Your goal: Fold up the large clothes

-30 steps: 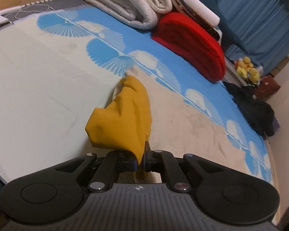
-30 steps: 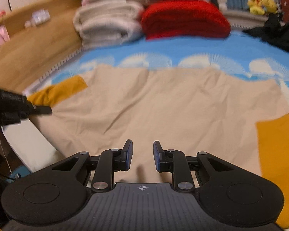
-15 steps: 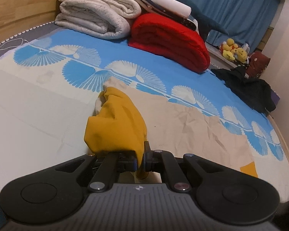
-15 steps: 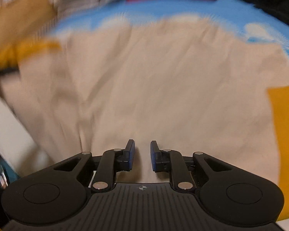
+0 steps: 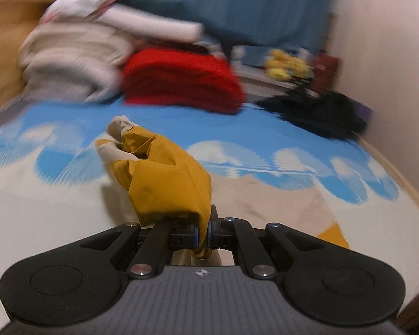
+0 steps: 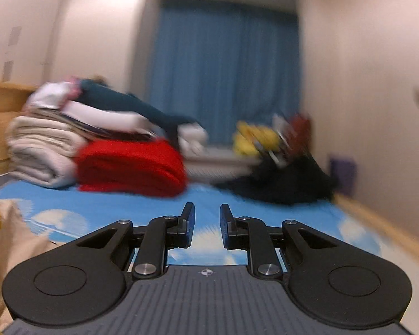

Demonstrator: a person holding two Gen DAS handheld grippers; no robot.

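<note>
A large beige garment with mustard-yellow sleeve ends lies spread on the bed (image 5: 265, 201). My left gripper (image 5: 204, 234) is shut on one yellow sleeve (image 5: 167, 181), which bunches up above the jaws and is lifted off the bed. The other yellow cuff (image 5: 332, 234) lies flat at the right. My right gripper (image 6: 207, 223) is open and empty, raised above the blue sheet and pointing at the far wall. An edge of the beige garment (image 6: 11, 240) shows at its lower left. Both views are motion-blurred.
The bed has a blue sheet with white fan prints (image 5: 251, 128). At the far side lie folded white blankets (image 6: 42, 150), a red blanket (image 6: 131, 164), a black clothes heap (image 6: 287, 184) and yellow plush toys (image 6: 254, 136). A blue curtain (image 6: 223, 69) hangs behind. The wall is at the right.
The left gripper has swung right and lower with the sleeve still held. The right gripper has lifted off the garment and tilted up toward the room, jaws a little wider.
</note>
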